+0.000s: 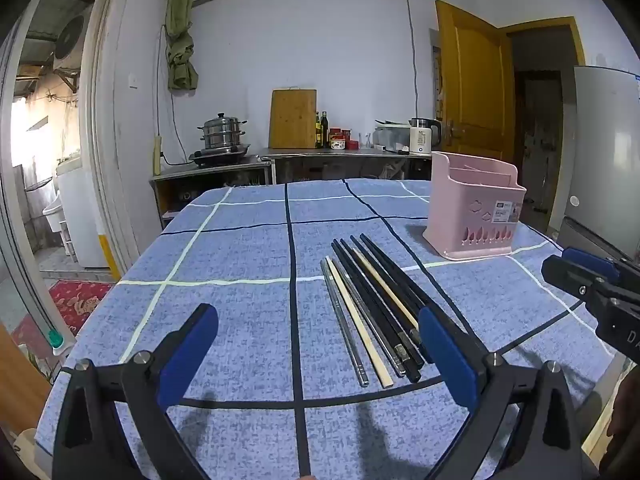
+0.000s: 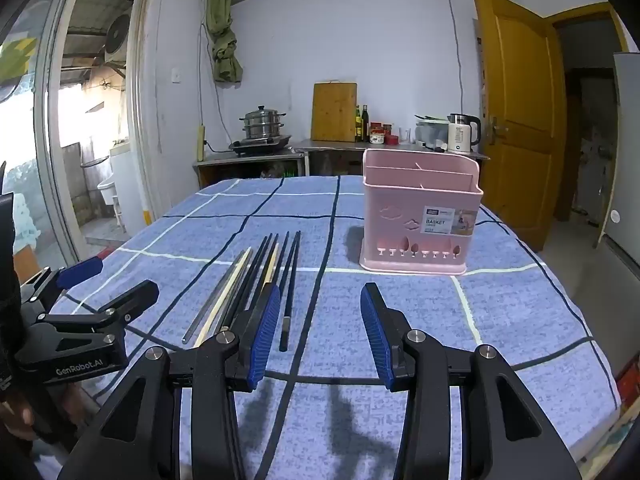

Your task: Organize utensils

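— Several chopsticks [image 1: 372, 312] lie side by side in a loose row on the bench [image 1: 240, 248], about the middle of its near half: black ones, a couple of pale wooden ones and some grey metal ones, their narrow ends pointing toward the far edge.

— And the holder?

— That pink basket [image 2: 416, 224] stands upright toward the far right corner of the bench, well apart from the chopsticks (it has dividers inside and a label on its front wall).

— What about the left gripper [image 1: 320, 336]?

— It hangs above the near edge with its fingers [image 1: 188, 352] spread wide and nothing between them. The near ends of the chopsticks lie just inside its right finger, on the cloth, not pinched.

— And the other one?

— The right gripper [image 2: 320, 328] is also spread, holding nothing, over bare blue checked tablecloth [image 2: 500, 320] near the front edge. Its left finger overlaps the chopsticks' near ends in its own view; I cannot tell whether it touches them. The basket sits beyond it, toward the far edge.
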`<action>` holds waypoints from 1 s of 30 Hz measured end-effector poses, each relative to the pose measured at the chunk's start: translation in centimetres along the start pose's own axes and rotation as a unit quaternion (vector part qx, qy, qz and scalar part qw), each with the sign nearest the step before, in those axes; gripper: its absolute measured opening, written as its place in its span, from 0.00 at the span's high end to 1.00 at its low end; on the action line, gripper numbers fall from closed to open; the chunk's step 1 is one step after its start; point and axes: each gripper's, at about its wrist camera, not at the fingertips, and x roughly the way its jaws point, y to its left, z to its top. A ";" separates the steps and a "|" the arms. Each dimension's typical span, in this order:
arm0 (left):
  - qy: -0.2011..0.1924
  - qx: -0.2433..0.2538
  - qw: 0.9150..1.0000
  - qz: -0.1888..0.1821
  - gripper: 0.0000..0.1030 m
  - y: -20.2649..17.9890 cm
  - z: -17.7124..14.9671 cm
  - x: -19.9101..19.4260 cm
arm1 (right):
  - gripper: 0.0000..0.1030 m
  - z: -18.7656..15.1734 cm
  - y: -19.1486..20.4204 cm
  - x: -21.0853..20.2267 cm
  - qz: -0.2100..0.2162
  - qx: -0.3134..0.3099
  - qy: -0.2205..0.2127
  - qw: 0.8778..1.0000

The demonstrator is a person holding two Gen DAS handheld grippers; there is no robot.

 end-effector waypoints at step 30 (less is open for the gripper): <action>0.002 0.008 1.000 -0.003 0.01 -0.3 0.0 -0.2 | 0.58 0.5 -0.2 -0.9 0.001 0.006 -0.008 1.000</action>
